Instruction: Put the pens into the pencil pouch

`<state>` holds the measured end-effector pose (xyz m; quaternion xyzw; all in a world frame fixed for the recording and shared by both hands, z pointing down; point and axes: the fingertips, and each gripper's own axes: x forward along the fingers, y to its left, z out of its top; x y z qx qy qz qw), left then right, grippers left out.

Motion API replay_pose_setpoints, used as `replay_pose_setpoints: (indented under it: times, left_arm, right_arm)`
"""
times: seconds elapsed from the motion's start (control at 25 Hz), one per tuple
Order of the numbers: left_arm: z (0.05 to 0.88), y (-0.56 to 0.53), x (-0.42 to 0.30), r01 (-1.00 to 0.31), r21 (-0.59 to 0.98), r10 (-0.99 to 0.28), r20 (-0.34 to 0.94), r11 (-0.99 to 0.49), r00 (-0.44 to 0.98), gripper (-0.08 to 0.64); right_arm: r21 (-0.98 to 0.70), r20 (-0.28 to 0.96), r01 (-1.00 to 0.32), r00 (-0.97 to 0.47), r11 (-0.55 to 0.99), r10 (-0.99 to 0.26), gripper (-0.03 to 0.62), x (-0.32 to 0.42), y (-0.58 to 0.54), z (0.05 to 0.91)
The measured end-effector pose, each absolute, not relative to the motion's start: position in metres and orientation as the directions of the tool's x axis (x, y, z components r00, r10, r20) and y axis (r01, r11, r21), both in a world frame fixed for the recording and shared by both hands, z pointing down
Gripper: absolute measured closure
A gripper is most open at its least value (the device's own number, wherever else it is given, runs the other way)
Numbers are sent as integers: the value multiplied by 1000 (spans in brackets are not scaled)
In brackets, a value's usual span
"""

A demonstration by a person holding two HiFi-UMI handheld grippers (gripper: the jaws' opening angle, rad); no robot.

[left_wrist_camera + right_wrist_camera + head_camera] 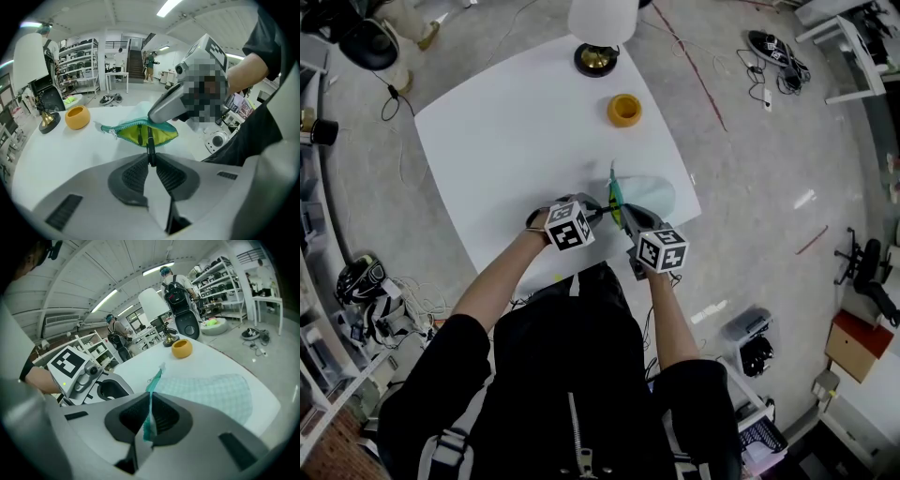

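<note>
A pale checked pencil pouch [645, 196] with a teal zipper edge and yellow-green lining [140, 132] lies on the white table [516, 141], its mouth open toward my left gripper. My left gripper [151, 159] is shut on a black pen [150, 140] whose tip reaches into the pouch mouth. In the head view this left gripper [592, 214] sits just left of the pouch. My right gripper [149, 417] is shut on the pouch's teal zipper edge [153, 385] and holds it up; in the head view the right gripper [630, 223] is at the pouch's near end.
An orange round cup [624, 110] stands further back on the table, and a lamp with a white shade [602, 19] and dark base [596, 60] stands at the far edge. The table's near edge runs just under both grippers. Cables and shoes lie on the floor around.
</note>
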<state>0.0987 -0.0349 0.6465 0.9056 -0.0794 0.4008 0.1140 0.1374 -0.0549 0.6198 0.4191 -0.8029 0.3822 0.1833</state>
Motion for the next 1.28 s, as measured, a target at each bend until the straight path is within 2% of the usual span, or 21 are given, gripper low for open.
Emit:
replay_pose_setpoints:
  times: [1.28]
  left_arm:
    - [645,-50,137,-231,166,-57,685,-959,726,489]
  right_arm:
    - [-530,591,-770,-636,355,-497,568,129,-48,617]
